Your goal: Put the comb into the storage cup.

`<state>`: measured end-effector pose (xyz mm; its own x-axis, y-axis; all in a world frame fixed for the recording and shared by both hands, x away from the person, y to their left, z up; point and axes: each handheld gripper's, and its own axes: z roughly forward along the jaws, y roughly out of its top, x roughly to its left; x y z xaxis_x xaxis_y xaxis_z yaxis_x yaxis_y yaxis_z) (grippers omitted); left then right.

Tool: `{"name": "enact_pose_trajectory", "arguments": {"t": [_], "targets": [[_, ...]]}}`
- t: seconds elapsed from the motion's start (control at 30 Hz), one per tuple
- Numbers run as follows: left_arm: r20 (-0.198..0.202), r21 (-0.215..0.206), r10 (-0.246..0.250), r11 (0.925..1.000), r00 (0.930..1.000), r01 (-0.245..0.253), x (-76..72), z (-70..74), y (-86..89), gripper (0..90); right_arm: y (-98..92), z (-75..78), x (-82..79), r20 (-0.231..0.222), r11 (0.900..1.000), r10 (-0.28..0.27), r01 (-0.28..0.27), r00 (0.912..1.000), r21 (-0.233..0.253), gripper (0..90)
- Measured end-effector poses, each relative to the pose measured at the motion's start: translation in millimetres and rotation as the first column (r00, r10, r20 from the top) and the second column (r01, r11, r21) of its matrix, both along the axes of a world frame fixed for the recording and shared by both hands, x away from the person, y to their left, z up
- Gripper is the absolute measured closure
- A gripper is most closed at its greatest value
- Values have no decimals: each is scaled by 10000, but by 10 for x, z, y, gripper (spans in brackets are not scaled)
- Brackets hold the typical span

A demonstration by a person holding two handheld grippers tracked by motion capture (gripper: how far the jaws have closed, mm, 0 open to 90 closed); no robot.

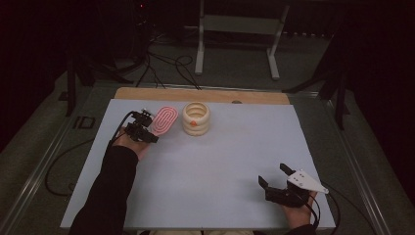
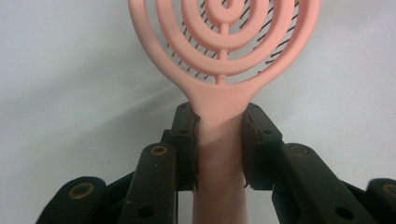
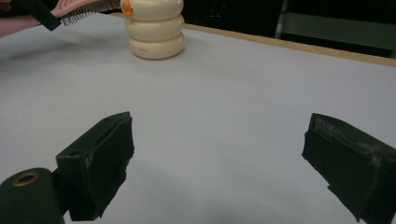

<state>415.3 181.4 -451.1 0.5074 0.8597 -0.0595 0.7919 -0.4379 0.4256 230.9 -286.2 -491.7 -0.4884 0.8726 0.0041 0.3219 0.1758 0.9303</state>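
- The pink plastic hairbrush with a vented, concentric-loop head and dark bristles (image 2: 223, 42) is at the far left of the table, its head lying or hovering just beside the cream ribbed container made of three stacked rings, with an orange spot on top (image 1: 196, 118). In the right gripper view the brush head looks lifted a little off the surface, bristles down; whether it touches the container you cannot tell.
- Your left gripper (image 2: 219, 144) is clenched on the brush's handle, just below where the handle widens into the head. Both pads press flat on either side of the handle, and the grip looks centred and square.
- Step in hand, as it reads: the brush is gripped and being carried or placed next to the cream container. Where it should end up cannot be read from this.
- The next move calls for keeping the handle level so the head does not swing into the container, which looks light and easy to knock.
- Your right gripper (image 1: 276, 182) rests at the near right corner, well apart from both things, jaws spread wide with nothing between them.
- The pale blue table top (image 1: 220, 166) lies bare between your two hands.
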Motion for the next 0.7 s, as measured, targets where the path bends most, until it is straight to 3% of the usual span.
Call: {"name": "enact_pose_trajectory", "arguments": {"t": [0.7], "targets": [[1111, -966, -173, 9949, 9937, 281, -231, 50, 71, 702, 8, -10, 6, -114, 10000, 77, -77, 9999, 21, 83]]}}
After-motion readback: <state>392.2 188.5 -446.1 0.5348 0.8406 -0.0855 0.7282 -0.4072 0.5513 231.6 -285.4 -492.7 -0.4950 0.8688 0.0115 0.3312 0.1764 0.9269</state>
